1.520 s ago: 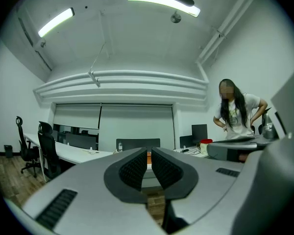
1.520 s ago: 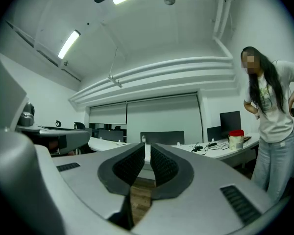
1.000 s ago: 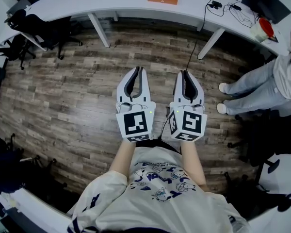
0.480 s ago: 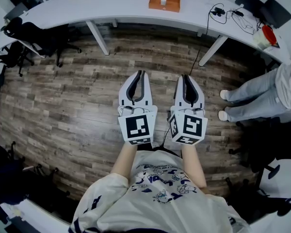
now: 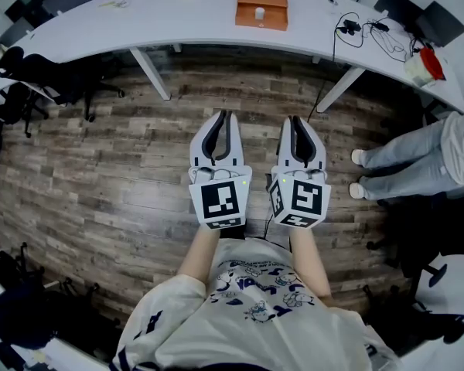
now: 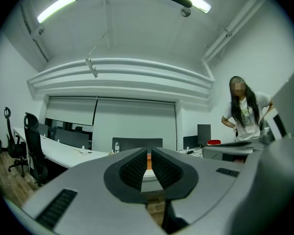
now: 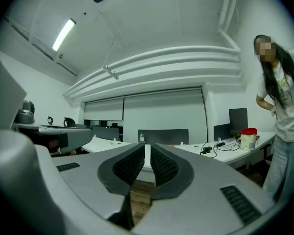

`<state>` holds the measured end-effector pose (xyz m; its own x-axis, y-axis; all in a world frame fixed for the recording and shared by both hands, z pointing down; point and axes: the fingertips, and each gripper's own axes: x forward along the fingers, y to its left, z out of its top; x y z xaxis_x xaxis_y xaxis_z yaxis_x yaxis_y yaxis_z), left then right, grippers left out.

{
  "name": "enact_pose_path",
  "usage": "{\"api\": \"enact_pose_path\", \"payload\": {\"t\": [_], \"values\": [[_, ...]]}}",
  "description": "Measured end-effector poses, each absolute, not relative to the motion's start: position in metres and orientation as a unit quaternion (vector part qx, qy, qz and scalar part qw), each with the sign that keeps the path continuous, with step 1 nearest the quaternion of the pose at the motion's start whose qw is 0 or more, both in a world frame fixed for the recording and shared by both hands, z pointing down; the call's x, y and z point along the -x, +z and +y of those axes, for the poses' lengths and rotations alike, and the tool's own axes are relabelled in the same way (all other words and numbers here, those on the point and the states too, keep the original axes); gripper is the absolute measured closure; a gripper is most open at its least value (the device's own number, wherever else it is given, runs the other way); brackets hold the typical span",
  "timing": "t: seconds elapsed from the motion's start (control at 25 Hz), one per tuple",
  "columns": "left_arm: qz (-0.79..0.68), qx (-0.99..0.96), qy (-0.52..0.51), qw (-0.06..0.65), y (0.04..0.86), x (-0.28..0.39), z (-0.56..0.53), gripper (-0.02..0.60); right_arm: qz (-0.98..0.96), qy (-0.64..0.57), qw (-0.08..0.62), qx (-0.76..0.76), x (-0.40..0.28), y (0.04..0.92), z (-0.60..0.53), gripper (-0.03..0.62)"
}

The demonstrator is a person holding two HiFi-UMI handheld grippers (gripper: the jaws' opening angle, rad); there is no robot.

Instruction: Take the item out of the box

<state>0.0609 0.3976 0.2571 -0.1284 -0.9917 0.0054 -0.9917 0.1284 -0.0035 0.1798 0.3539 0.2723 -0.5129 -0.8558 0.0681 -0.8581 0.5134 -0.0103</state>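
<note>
An orange box [image 5: 261, 8] lies on the curved white desk [image 5: 170, 18] far ahead, and a small white item [image 5: 259, 12] shows in it. Both grippers are held side by side above the wooden floor, pointing level toward the desk and well short of it. My left gripper [image 5: 222, 115] is shut with nothing in it, and so is my right gripper [image 5: 295, 119]. In the left gripper view a sliver of the orange box [image 6: 148, 162] shows past the left gripper [image 6: 149, 152]. In the right gripper view the right gripper [image 7: 148, 148] points at the desk.
A person [image 5: 421, 149] stands at the right by the desk end. Black office chairs [image 5: 39, 56] crowd the left. Slanted desk legs [image 5: 156, 74] stand ahead. Cables [image 5: 359, 23] and a red-lidded container [image 5: 423, 59] lie on the desk's right part.
The desk and orange box have come closer and lower in the head view as both grippers were carried forward together. Both pairs of jaws stay shut.
</note>
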Motion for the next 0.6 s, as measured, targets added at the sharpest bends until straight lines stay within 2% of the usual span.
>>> {"api": "enact_pose_path", "payload": {"t": [0.6], "values": [[-0.733,-0.681,-0.002,-0.003,0.254,-0.005,0.321,0.543,-0.856,0.019,0.025,-0.516,-0.127,0.272,0.287,0.54]]}}
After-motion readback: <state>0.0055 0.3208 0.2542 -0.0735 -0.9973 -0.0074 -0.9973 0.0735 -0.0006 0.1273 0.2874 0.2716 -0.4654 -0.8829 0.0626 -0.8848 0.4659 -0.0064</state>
